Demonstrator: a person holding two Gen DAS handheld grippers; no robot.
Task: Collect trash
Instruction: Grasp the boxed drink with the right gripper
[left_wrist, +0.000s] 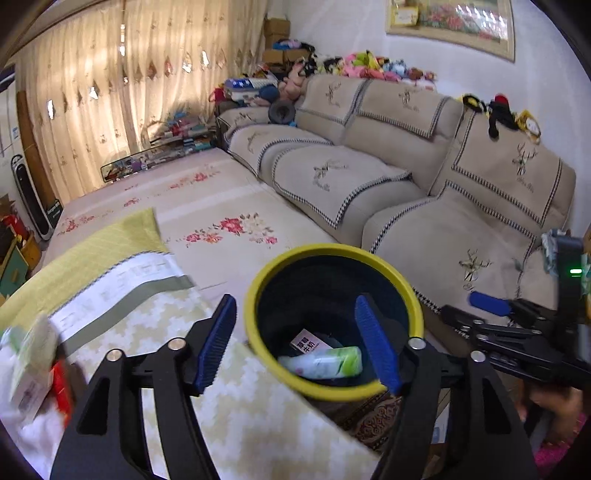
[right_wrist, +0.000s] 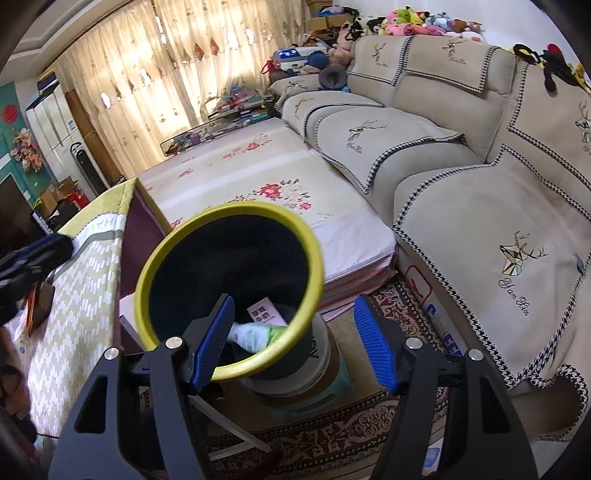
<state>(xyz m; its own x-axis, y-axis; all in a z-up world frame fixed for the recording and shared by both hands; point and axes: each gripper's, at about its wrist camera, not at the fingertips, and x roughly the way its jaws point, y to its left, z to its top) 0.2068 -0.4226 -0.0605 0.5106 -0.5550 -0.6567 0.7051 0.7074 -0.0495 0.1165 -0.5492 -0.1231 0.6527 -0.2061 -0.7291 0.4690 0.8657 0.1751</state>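
while the left hand-held gripper (left_wrist: 300, 341) hangs with its blue fingers (left_wrist: 217, 341) spread wide and nothing between them, the left wrist view looks down into a yellow-rimmed bin (left_wrist: 255, 291) just beside the bench (left_wrist: 255, 417). at the bin's bottom lies a green and white bottle (left_wrist: 325, 362) on its side, long axis running left to right, white end to the left, with a small white carton (left_wrist: 306, 342) touching it just behind. blurred packets (left_wrist: 31, 373) sit on the bench at far left. the right hand-held gripper (left_wrist: 491, 304) shows at the right edge.

from the right wrist view, the right hand-held gripper (right_wrist: 293, 341) is likewise wide open and empty, one finger in front of the bin (right_wrist: 317, 258). the bottle (right_wrist: 256, 336) lies near the closer rim, the carton (right_wrist: 264, 312) behind it. the bin stands on a stack of buckets (right_wrist: 321, 363) between bench (right_wrist: 81, 295) and sofa (right_wrist: 480, 229).
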